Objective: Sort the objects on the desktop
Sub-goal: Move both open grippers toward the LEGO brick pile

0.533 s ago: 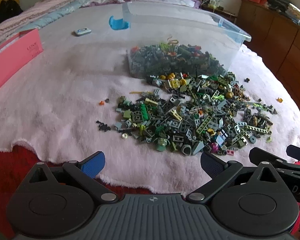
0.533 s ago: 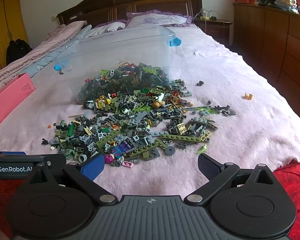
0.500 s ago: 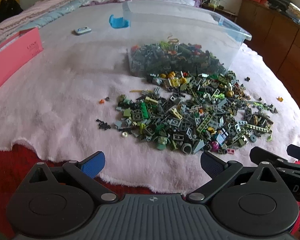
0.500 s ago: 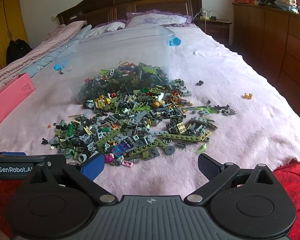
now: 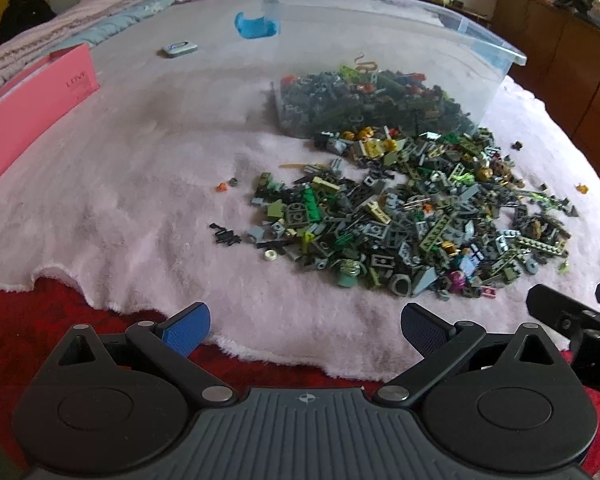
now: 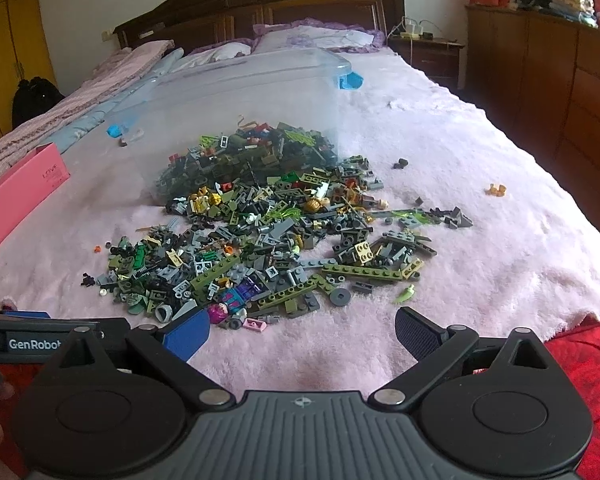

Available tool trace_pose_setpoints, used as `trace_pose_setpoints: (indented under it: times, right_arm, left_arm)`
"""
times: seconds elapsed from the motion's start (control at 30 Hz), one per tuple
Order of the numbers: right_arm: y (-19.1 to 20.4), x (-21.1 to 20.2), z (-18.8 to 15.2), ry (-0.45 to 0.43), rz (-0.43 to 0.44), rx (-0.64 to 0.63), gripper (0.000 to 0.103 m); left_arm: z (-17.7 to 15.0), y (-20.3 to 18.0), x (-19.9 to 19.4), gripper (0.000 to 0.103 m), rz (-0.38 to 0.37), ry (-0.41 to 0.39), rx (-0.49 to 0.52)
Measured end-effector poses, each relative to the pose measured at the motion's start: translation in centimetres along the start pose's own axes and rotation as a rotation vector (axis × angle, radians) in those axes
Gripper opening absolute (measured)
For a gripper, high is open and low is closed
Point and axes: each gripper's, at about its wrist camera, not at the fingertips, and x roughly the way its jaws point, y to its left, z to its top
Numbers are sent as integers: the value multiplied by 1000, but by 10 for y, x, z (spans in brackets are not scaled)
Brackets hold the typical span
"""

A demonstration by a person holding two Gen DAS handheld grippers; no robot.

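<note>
A big heap of small toy bricks (image 5: 400,216) (image 6: 268,236), mostly grey, green and tan, spills from a clear plastic tub (image 5: 380,48) (image 6: 240,96) lying on its side on a pale pink blanket (image 5: 120,200). My left gripper (image 5: 306,326) is open, hovering low over the blanket's near edge, short of the heap, nothing between its blue pads. My right gripper (image 6: 302,330) is open too, just in front of the heap's near edge, empty. Stray pieces lie apart: an orange one (image 6: 495,189) and a dark one (image 6: 400,164) to the right.
A pink box (image 5: 28,108) (image 6: 20,196) lies at the left. A blue tub clip (image 5: 256,28) and a small flat device (image 5: 179,48) lie behind. Red cloth (image 5: 40,320) shows under the blanket's near edge. Wooden drawers (image 6: 560,92) stand on the right, a headboard (image 6: 260,4) at the back.
The left wrist view has shifted slightly toward the heap. The right gripper has barely moved. Both stay open and empty.
</note>
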Motion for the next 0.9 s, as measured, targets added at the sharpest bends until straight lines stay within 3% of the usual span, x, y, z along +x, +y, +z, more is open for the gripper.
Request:
trace_pose_setpoints:
  times: [0.37,0.57,0.73,0.9]
  right_arm:
    - [0,4,-4,4,14,-35,84]
    - [-8,10,-6,18,-9,-15,66]
    - [-20,16,-7,27,-22,14,56]
    - [-24,21,-10,37,-30,17,51]
  left_arm:
    - [-5,2,6,103,-44,13,1]
    - [-7,-2,8,103,-30,5,16]
    - [-8,-4,8,102,-70,-9,33]
    - [-10,-12,7,95,-92,-38,80]
